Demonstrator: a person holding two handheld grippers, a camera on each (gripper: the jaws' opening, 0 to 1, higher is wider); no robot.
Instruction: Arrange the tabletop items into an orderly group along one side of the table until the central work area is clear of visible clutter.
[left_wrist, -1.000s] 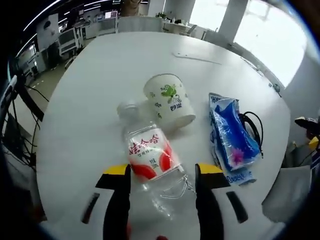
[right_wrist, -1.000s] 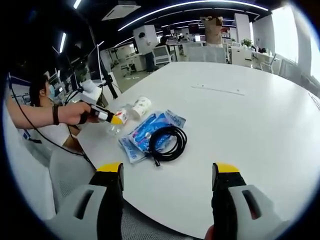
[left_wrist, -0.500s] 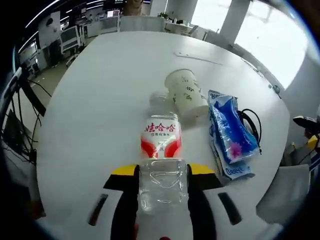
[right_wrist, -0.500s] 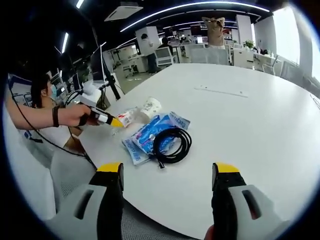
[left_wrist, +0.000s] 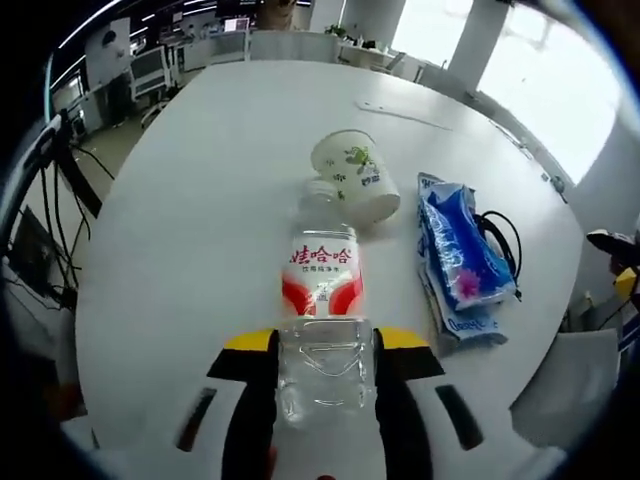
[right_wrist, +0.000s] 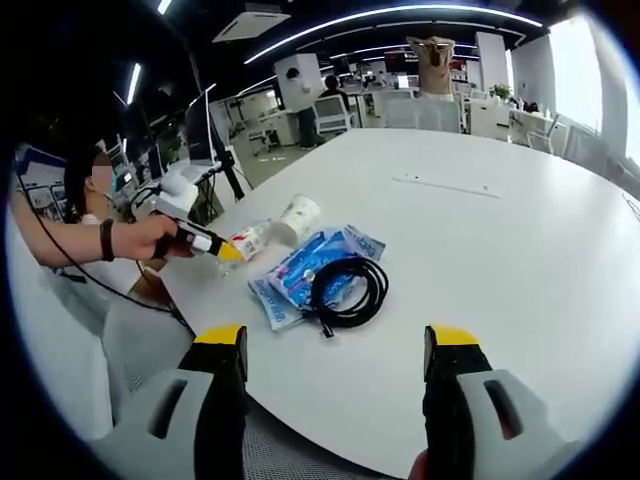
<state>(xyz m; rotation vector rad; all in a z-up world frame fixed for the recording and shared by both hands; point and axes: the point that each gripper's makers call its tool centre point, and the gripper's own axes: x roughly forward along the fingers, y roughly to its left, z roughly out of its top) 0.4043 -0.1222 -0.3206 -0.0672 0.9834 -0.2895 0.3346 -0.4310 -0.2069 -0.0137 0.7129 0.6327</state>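
White round worktop (left_wrist: 180, 200): left claw (left_wrist: 325, 345) now clamped on water bottle (left_wrist: 322, 300), swung straight beside paper cup (left_wrist: 357, 178) at 12 o'clock; right claw (right_wrist: 335, 345) apart, idle.

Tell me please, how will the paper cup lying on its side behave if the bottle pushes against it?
The paper cup lies on its side on the white table, so it will probably roll or swing away, likely in a curve because it tapers. It looks empty and thin, so probably light and easy to dent. The left gripper holds the water bottle, whose cap end sits right beside the cup.
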